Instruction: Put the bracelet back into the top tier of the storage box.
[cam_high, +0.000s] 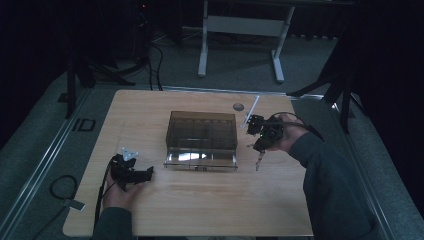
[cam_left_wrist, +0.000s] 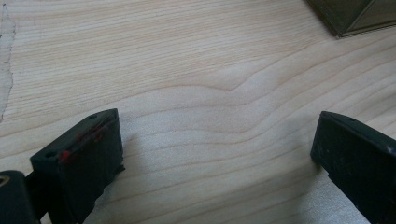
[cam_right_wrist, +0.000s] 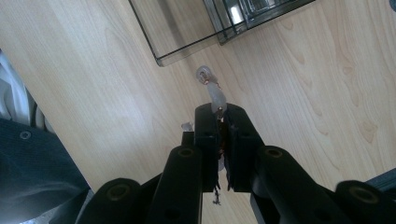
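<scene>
A smoked see-through plastic box (cam_high: 201, 131) stands in the middle of the wooden table, its clear flap (cam_high: 200, 159) folded down toward me. To its right my right gripper (cam_high: 259, 146) hovers, shut on a small pale beaded trinket (cam_right_wrist: 214, 91) whose ring end pokes out past the jaw tips of the right gripper (cam_right_wrist: 220, 112). A thin part of the trinket (cam_high: 258, 161) dangles below. At the table's left my left gripper (cam_high: 144, 174) rests low over the wood. In its own view the left gripper (cam_left_wrist: 215, 135) stands open over bare wood.
A white strip (cam_high: 251, 111) and a small grey disc (cam_high: 238, 106) lie behind the box at the right. The box's corner (cam_left_wrist: 355, 16) shows far off in the left gripper view. A white desk frame (cam_high: 240, 30) stands beyond the table.
</scene>
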